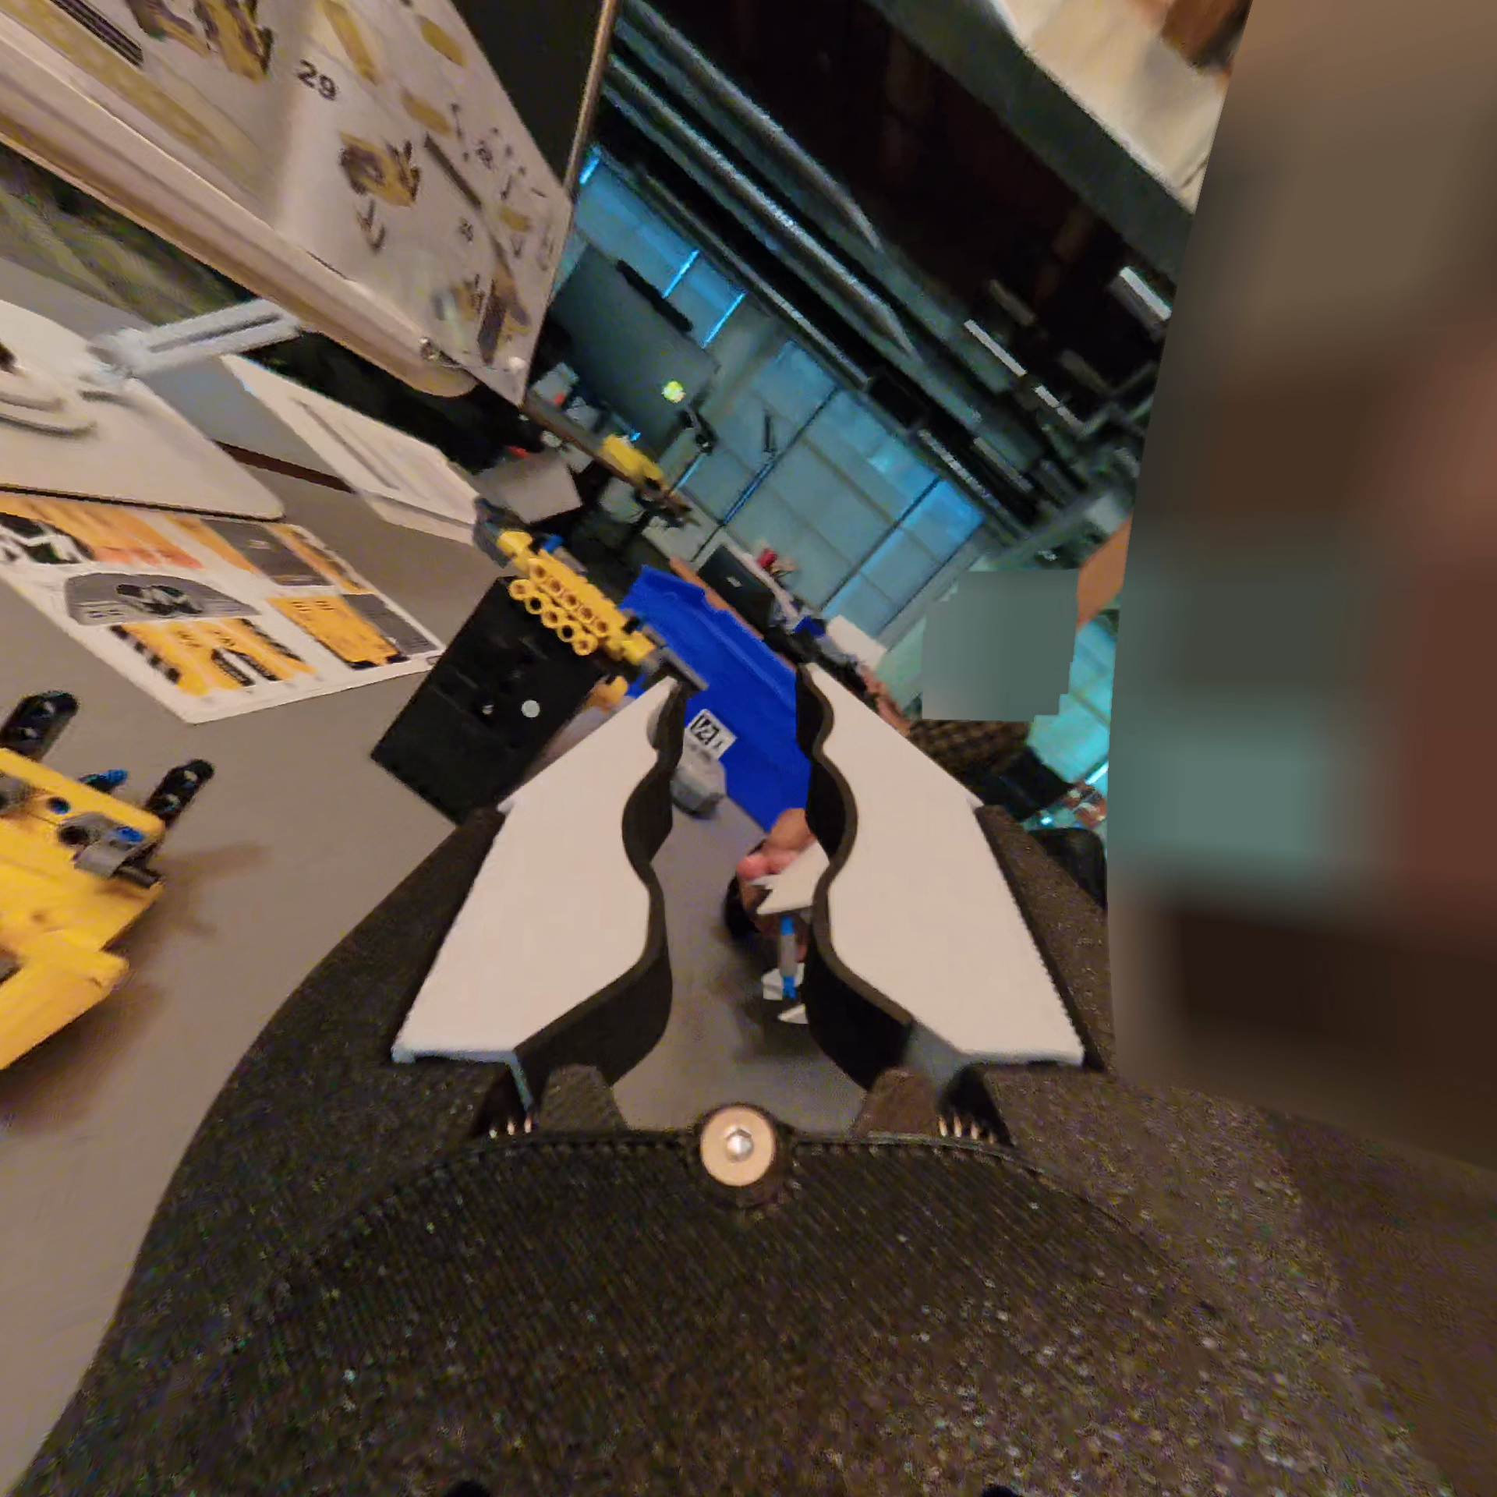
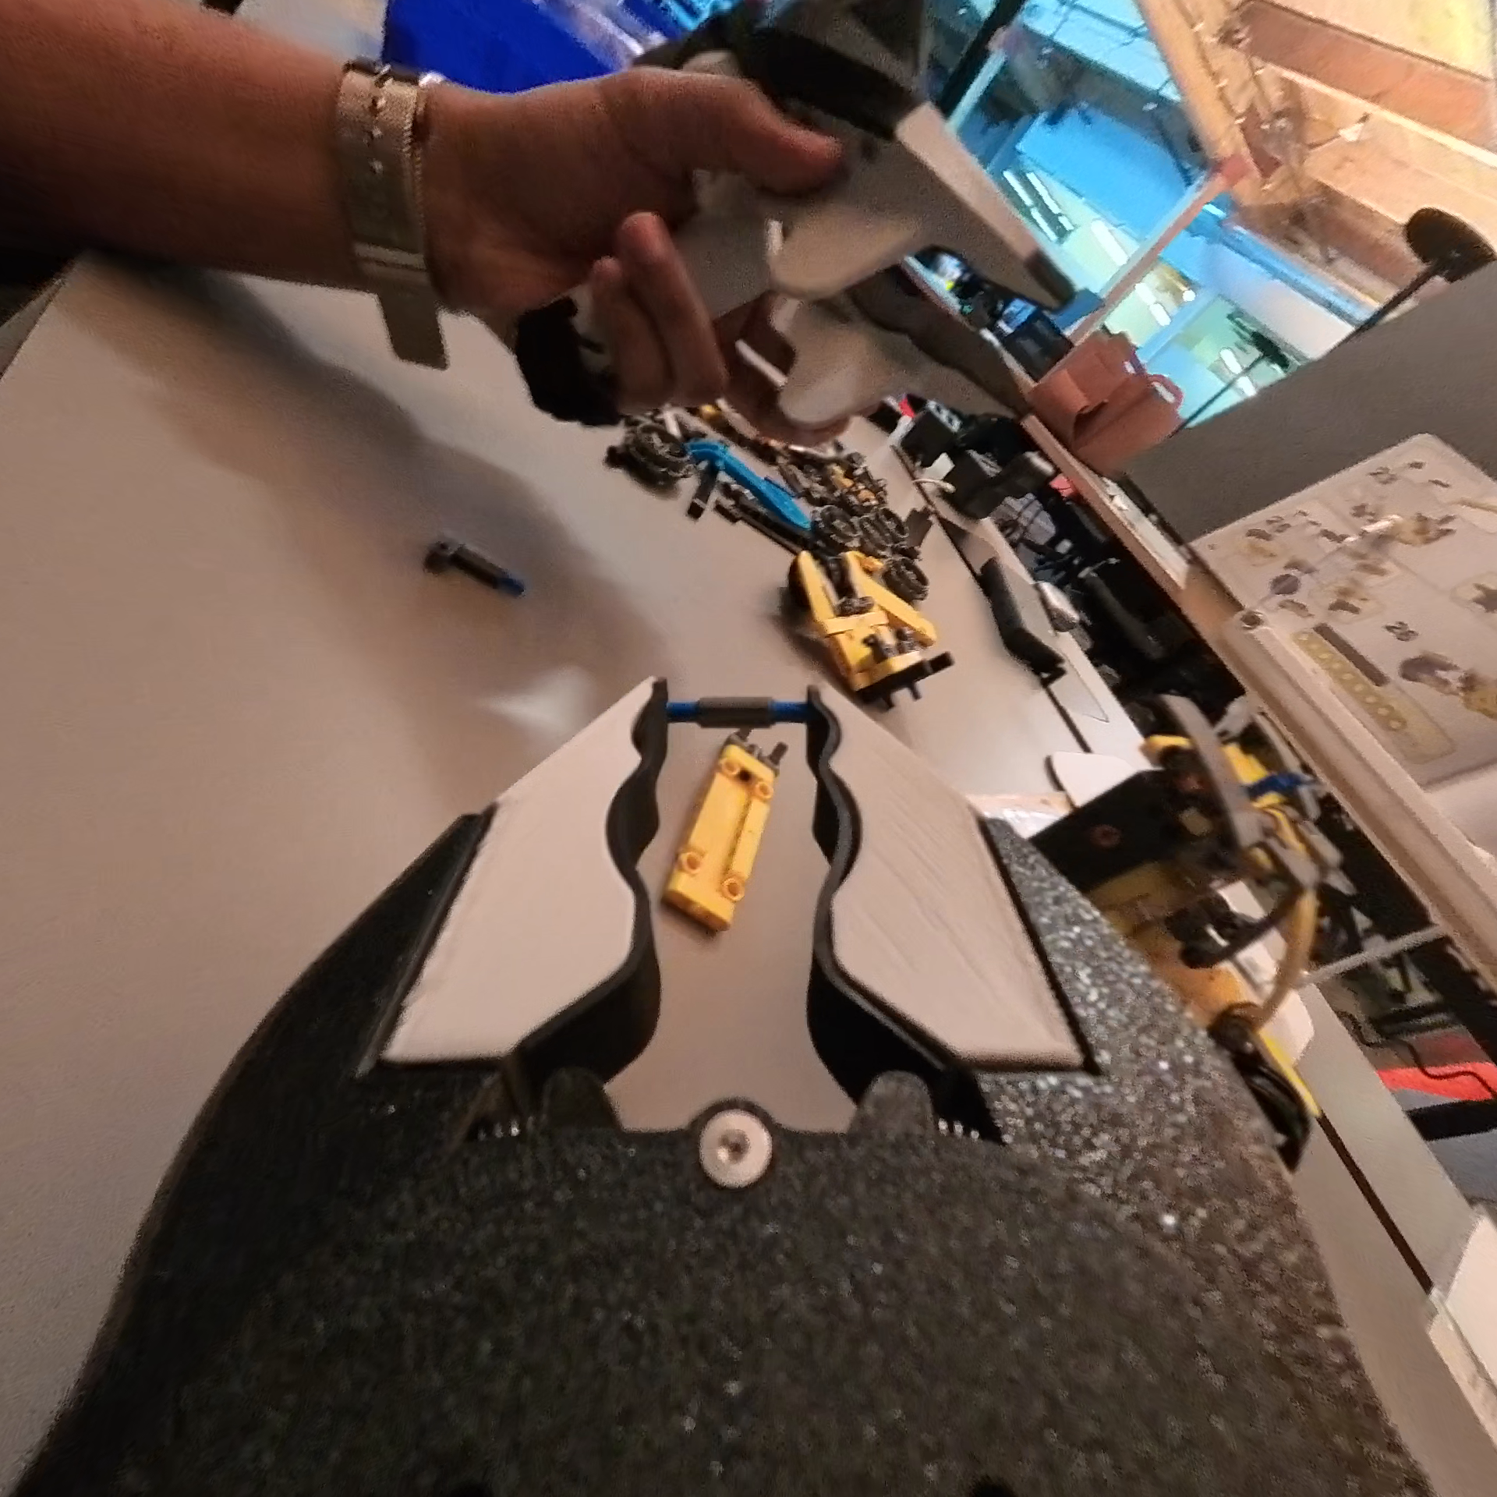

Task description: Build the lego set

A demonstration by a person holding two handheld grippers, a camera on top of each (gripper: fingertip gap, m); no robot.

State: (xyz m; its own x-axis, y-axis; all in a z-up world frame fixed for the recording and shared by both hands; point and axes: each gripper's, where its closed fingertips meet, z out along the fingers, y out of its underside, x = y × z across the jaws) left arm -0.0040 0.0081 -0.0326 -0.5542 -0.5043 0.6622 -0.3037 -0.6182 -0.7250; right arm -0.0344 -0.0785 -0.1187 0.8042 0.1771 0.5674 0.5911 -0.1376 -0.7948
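Here a grey table (image 2: 202, 567) stands in a workshop with blue-lit glazing behind. The right gripper (image 2: 737, 706) is clamped endwise on a blue-and-black axle (image 2: 735, 711), above a yellow brick piece (image 2: 719, 834). Only the right view shows the parts pile (image 2: 778, 494) and the person's hand (image 2: 616, 219). The left gripper (image 1: 741, 688) stands apart, empty, near a yellow beam assembly (image 1: 575, 603); a sticker sheet (image 1: 211, 607) lies leftward.

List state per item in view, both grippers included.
left gripper: open, nothing between its fingers
right gripper: shut on blue-and-black axle, gripped end to end
yellow beam piece: lying flat on table
loose black pin: lying on table
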